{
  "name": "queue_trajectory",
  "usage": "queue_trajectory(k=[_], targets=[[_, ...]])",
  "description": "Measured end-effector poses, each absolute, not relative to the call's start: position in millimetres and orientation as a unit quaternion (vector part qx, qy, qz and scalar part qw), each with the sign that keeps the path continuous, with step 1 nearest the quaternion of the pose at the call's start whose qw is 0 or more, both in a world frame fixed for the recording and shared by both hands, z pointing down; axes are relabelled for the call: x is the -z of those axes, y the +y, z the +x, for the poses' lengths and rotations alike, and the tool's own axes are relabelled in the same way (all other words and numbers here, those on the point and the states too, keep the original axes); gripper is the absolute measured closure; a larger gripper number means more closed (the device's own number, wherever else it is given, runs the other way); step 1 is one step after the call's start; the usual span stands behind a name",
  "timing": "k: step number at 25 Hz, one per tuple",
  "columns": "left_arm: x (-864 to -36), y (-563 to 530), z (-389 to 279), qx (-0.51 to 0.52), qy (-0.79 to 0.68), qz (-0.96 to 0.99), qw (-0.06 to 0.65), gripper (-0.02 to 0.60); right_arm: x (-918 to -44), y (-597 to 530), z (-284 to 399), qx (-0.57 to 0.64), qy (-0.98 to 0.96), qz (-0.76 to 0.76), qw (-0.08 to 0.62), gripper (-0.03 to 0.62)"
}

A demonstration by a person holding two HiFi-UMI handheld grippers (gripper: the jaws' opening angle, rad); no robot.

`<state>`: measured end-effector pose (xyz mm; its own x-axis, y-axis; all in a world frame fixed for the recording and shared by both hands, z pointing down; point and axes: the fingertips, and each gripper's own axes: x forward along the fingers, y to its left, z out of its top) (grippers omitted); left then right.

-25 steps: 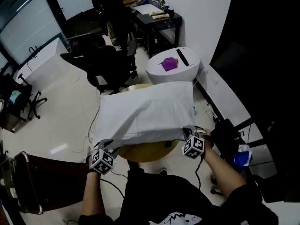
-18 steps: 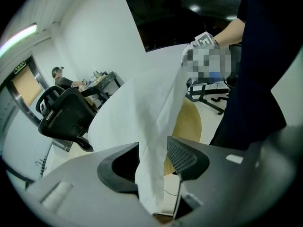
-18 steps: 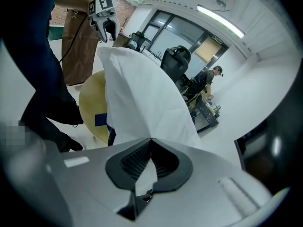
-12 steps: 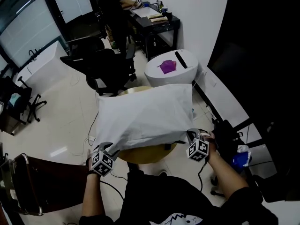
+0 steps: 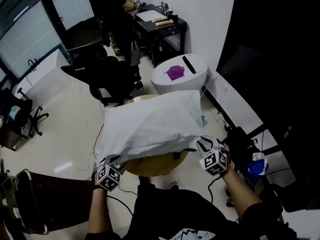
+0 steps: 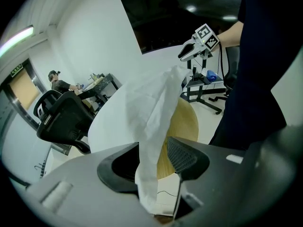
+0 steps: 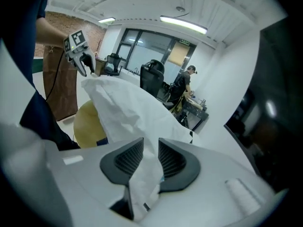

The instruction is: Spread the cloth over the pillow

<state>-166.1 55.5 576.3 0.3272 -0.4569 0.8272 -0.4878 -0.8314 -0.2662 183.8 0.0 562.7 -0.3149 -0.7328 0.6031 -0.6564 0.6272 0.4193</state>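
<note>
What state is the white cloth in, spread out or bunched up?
Spread out. In the head view the white cloth lies wide over the round wooden table, one broad sheet; only its near corners are gathered.

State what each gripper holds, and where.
Nothing is gripped. Near corners of the cloth lie loose between the open jaws of the left gripper and the right gripper, whose jaws have just been opening.

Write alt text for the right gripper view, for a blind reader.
A white cloth passes between the right gripper's two dark jaws, which have just been opening, and stretches to the left gripper at the picture's upper left. A round wooden table sits beneath; office chairs stand behind.
</note>
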Motion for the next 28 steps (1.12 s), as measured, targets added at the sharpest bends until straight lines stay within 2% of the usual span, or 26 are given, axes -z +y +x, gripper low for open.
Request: queue_trajectory(k=[6, 7, 8, 9, 17, 28], targets=[[-566, 54, -157, -0.499, -0.283, 0.819, 0.009, 0.403, -546, 9, 203, 0.007, -0.804, 0.473, 0.359, 0.485], [-564, 52, -155, -0.497, -0.282, 0.821, 0.007, 0.404, -544, 10, 207, -0.002, -0.803, 0.48, 0.353, 0.502], [-563, 51, -154, -0.494, -0.281, 0.823, 0.005, 0.403, -542, 11, 209, -0.016, -0.803, 0.486, 0.345, 0.56], [-562, 51, -153, -0.492, -0.279, 0.825, 0.003, 0.404, -542, 12, 211, -0.032, -0.804, 0.49, 0.335, 0.587], [-557, 36, -155, -0.468, -0.276, 0.84, -0.013, 0.403, -541, 19, 210, -0.115, -0.806, 0.508, 0.282, 0.588], [-557, 36, -188, -0.445, -0.261, 0.856, -0.017, 0.403, -518, 14, 147, -0.114, -0.811, 0.508, 0.267, 0.586]])
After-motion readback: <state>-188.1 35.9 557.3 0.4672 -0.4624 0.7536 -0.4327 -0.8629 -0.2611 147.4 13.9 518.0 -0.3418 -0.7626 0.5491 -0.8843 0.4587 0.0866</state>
